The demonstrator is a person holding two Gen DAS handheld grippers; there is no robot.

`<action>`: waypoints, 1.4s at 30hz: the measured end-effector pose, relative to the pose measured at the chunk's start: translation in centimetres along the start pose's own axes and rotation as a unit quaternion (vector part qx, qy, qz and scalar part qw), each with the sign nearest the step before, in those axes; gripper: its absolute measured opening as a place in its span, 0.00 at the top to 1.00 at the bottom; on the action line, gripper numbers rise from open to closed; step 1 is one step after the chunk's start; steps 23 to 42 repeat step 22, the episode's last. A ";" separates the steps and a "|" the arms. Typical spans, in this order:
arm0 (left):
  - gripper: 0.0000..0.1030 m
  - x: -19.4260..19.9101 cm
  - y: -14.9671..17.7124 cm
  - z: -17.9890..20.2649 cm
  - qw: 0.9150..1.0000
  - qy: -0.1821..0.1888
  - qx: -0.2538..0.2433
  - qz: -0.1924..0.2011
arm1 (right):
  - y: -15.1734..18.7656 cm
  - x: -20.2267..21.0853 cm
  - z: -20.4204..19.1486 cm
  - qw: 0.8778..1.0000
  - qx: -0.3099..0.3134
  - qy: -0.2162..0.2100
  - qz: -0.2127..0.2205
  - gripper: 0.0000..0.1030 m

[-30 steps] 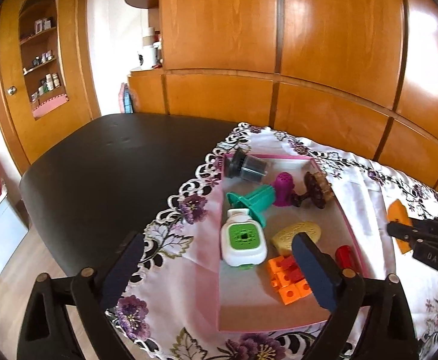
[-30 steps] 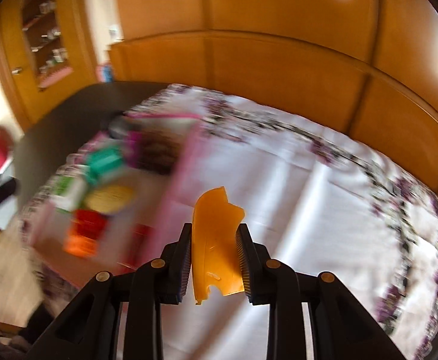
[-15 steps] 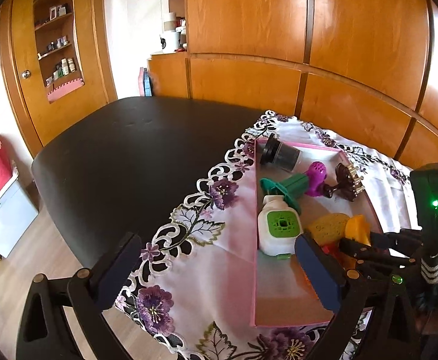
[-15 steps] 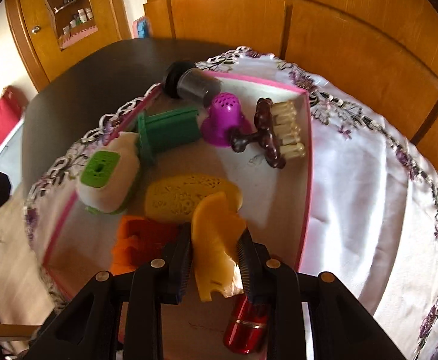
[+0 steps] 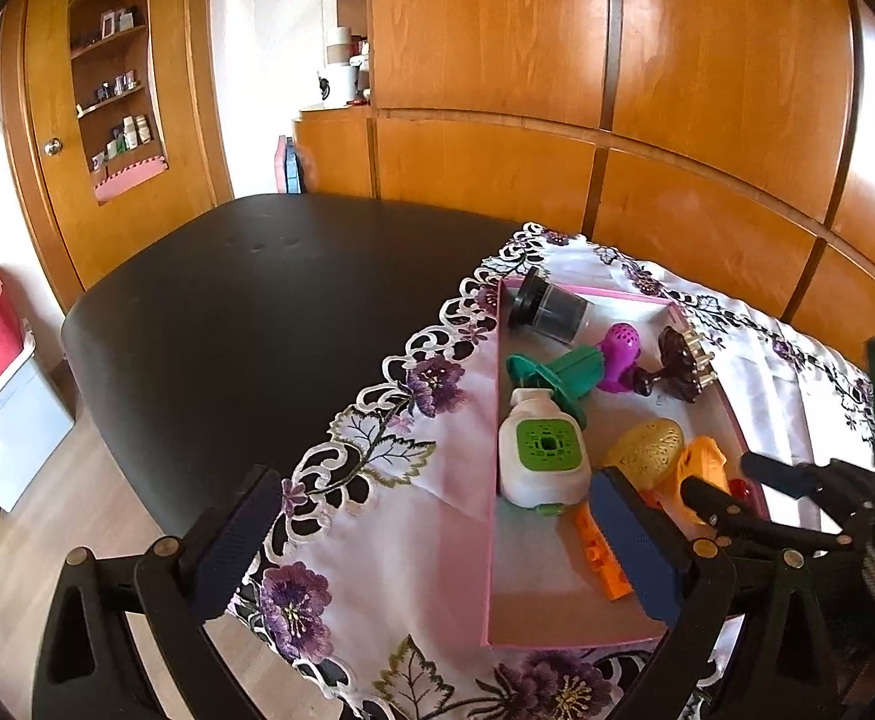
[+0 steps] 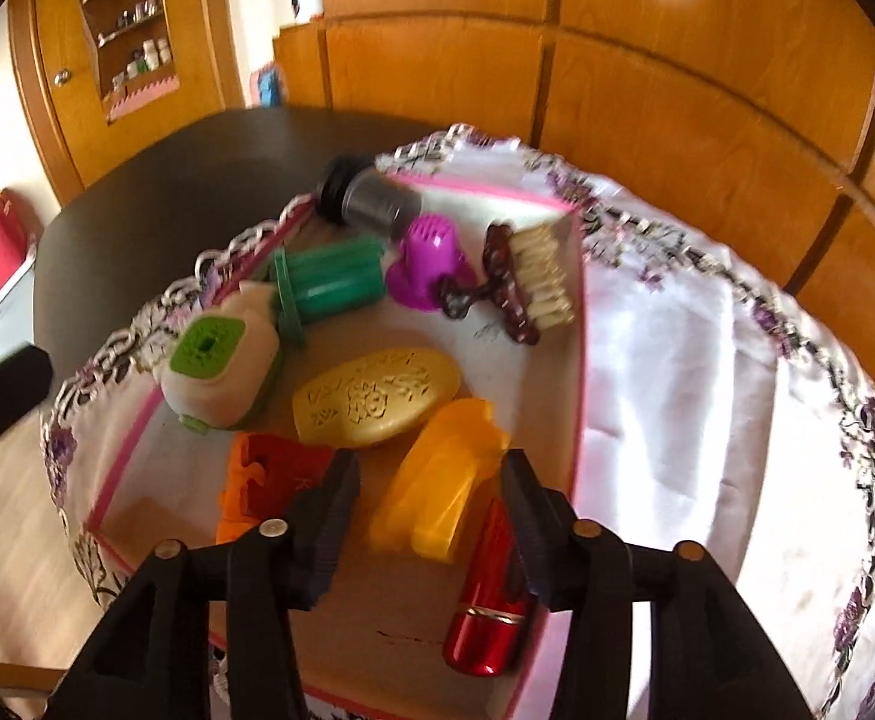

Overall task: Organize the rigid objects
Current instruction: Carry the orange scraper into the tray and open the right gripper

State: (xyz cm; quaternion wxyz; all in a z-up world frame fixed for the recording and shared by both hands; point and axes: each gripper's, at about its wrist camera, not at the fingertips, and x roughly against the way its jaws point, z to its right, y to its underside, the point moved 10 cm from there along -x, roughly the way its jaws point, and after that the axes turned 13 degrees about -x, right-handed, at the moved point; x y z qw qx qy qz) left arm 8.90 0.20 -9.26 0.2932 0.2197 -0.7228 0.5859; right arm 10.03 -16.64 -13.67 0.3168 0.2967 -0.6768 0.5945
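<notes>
A pink-rimmed box lies on the embroidered cloth and holds several rigid objects. An orange plastic piece lies in the box between my right gripper's open fingers, free of them. It also shows in the left wrist view. Around it lie a gold oval case, a red lipstick tube, orange-red bricks, a white and green device, a green ribbed piece, a magenta cap, a brown brush and a dark jar. My left gripper is open and empty at the box's near left corner.
The white floral cloth covers the right part of a black table. Wooden wall panels stand behind. A shelf niche is in the wall at left. The table's edge drops to the floor at left.
My right gripper carried the orange piece over the box, then opened and let it go. It now lies in the box. The left gripper drifted left.
</notes>
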 end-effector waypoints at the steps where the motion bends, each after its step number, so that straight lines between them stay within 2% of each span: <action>1: 0.00 0.1 0.0 0.1 1.000 0.001 0.001 -0.001 | -0.2 0.4 0.1 1.000 -0.005 0.000 0.007 0.45; 3: 0.00 0.4 0.0 0.3 1.000 0.004 0.004 0.000 | -0.4 1.5 0.3 1.000 -0.018 -0.001 0.025 0.40; 12: 0.00 1.7 0.0 1.5 1.000 0.010 -0.007 0.012 | 0.3 4.7 1.0 0.996 -0.044 0.011 0.072 0.39; 20: 0.00 2.7 -0.2 1.9 0.999 0.003 -0.009 0.032 | 0.9 5.3 1.4 0.996 -0.049 0.015 0.078 0.39; 42: 0.00 2.7 -0.2 1.9 0.999 0.004 -0.009 0.031 | 0.9 5.5 1.7 0.995 -0.052 0.015 0.081 0.39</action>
